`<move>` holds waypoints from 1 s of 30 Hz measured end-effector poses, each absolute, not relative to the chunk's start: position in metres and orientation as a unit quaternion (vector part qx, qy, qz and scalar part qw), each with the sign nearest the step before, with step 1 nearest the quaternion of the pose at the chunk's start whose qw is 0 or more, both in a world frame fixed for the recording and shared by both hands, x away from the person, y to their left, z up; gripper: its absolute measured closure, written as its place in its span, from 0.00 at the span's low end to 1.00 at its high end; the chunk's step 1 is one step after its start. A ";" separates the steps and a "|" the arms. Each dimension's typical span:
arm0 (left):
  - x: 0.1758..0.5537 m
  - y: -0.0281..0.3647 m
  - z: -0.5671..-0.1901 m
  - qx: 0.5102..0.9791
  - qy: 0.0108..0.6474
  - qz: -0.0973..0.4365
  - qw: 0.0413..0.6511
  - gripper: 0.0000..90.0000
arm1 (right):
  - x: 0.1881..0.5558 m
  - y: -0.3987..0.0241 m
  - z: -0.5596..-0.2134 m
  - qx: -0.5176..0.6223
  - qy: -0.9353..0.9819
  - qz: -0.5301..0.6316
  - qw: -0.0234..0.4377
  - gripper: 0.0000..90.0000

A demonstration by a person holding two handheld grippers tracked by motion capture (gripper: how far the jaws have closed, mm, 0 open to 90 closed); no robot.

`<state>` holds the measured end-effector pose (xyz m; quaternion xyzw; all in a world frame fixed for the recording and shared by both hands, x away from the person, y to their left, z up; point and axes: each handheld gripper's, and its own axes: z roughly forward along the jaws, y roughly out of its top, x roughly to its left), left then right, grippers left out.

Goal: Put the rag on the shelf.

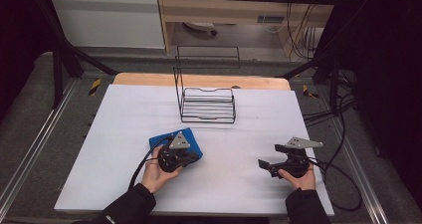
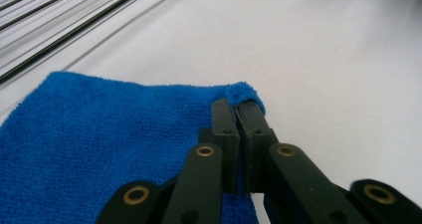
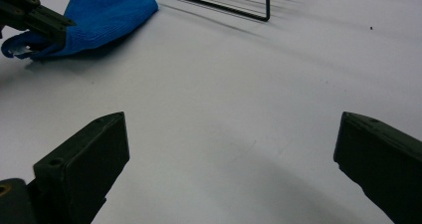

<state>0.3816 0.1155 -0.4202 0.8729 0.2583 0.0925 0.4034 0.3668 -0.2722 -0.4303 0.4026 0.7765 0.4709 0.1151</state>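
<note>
A blue terry cloth (image 1: 190,140) lies on the white table, left of centre. My left gripper (image 1: 192,157) rests over its near right part. In the left gripper view the jaws of my left gripper (image 2: 238,107) are shut on a raised corner fold of the cloth (image 2: 99,144). My right gripper (image 1: 263,165) sits low at the right, pointing left toward the cloth and well apart from it. Its jaws stand wide open with bare table between them (image 3: 233,129). Far off to its upper left the right gripper view shows the cloth (image 3: 107,17) and the left gripper (image 3: 37,16) pinching it.
A black wire rack (image 1: 208,104) with a tall back frame stands at the table's far middle, behind the cloth; its front edge (image 3: 234,5) shows in the right gripper view. The white tabletop (image 1: 239,139) ends at a wooden strip at the back. Cables trail off the right side.
</note>
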 end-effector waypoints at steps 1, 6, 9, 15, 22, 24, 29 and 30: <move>0.381 0.114 -0.420 0.874 0.255 0.088 0.405 0.97 | 0.367 -0.272 -0.430 0.402 0.777 0.471 0.114 0.02; 0.384 0.115 -0.424 0.879 0.277 0.071 0.382 0.80 | 0.365 -0.265 -0.428 0.395 0.777 0.476 0.115 0.04; 0.381 0.129 -0.415 0.872 0.295 0.070 0.384 0.63 | 0.364 -0.257 -0.425 0.392 0.777 0.478 0.113 0.07; 0.366 0.168 -0.403 0.857 0.337 0.085 0.379 0.55 | 0.362 -0.221 -0.420 0.384 0.780 0.481 0.111 0.17; 0.343 0.197 -0.419 0.859 0.368 0.070 0.348 0.66 | 0.373 -0.155 -0.421 0.373 0.806 0.449 0.094 0.26; 0.340 0.195 -0.423 0.859 0.370 0.061 0.348 0.70 | 0.375 -0.146 -0.423 0.374 0.809 0.444 0.088 0.28; 0.343 0.187 -0.435 0.866 0.373 0.061 0.326 0.81 | 0.385 -0.116 -0.433 0.372 0.820 0.426 0.086 0.33; 0.342 0.187 -0.436 0.866 0.375 0.064 0.325 0.88 | 0.387 -0.108 -0.436 0.371 0.824 0.421 0.081 0.37</move>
